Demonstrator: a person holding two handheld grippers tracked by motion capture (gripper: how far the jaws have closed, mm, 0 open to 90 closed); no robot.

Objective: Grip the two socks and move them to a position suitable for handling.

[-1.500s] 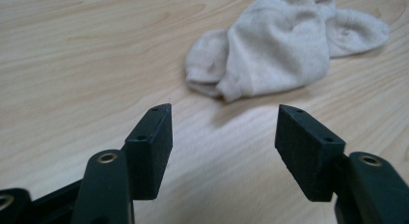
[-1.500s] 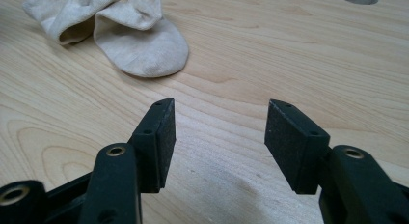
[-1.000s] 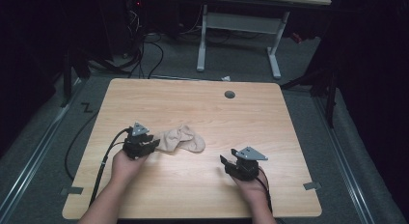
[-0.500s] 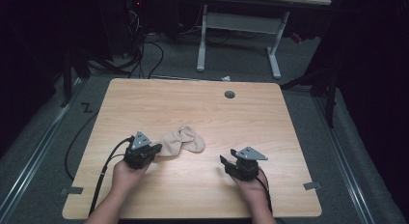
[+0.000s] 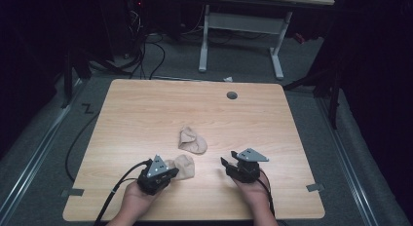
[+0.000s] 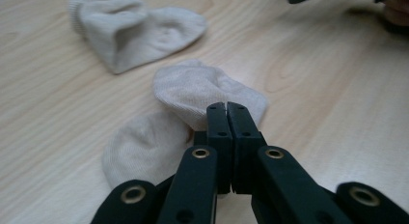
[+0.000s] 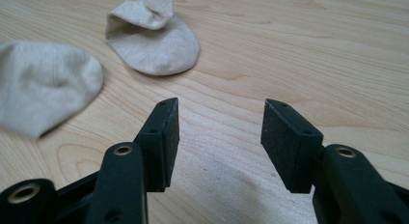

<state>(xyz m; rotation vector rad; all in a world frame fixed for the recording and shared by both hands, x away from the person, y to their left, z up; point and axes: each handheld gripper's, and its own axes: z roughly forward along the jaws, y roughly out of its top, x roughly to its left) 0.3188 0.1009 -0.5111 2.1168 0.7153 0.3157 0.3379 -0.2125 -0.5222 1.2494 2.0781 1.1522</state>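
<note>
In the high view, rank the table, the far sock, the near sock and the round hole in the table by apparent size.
1. table
2. far sock and near sock: look alike, and the left gripper hides part of the near one, so no ranking
3. round hole

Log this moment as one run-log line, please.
left tool: shut on near sock | right tool: open, nothing between jaws | far sock: lying apart on table

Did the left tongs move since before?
Yes. The left tongs pulled one sock back toward the person's edge of the table, away from the table's grommet hole.
</note>
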